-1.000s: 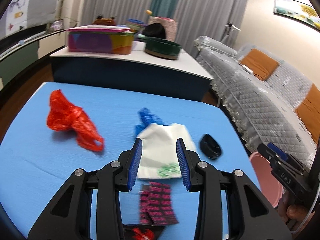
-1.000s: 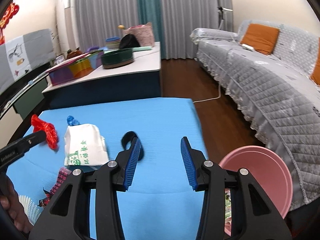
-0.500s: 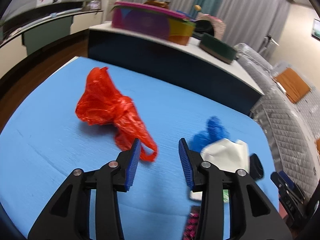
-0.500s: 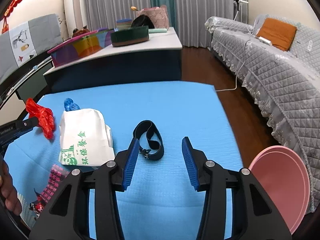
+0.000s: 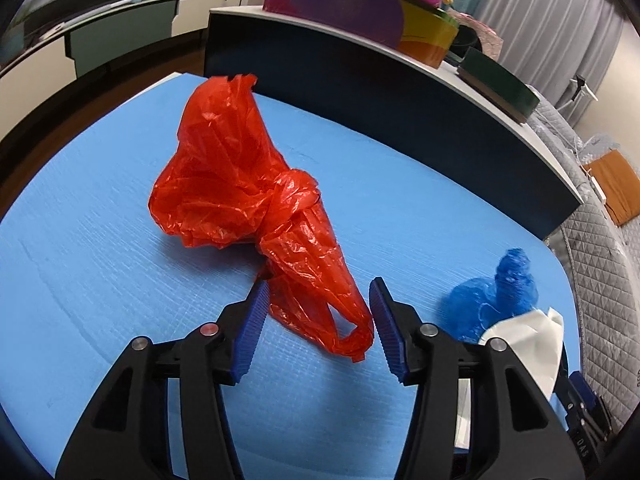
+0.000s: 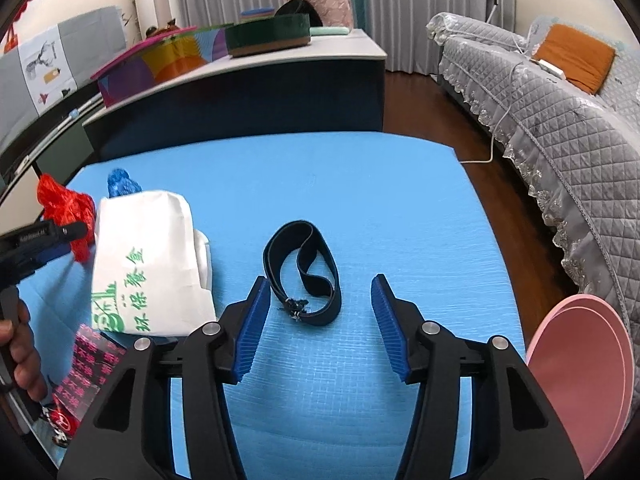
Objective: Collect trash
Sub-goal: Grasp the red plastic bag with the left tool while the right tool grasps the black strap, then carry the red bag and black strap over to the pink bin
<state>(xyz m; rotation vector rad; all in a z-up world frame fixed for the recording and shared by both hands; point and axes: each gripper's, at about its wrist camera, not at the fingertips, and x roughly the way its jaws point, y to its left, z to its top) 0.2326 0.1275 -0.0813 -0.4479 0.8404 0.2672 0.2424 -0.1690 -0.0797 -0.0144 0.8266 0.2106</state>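
Red crinkly plastic bag, looped tail sitting between wide-open left gripper. Better to bunch both layers before clamping. Right gripper spread too, holding 0.

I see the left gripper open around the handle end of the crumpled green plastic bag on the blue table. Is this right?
Only the colour is wrong: the crumpled plastic bag is red, not green. The left wrist view shows the left gripper open, its jaws on either side of the bag's handle end, on the blue table.
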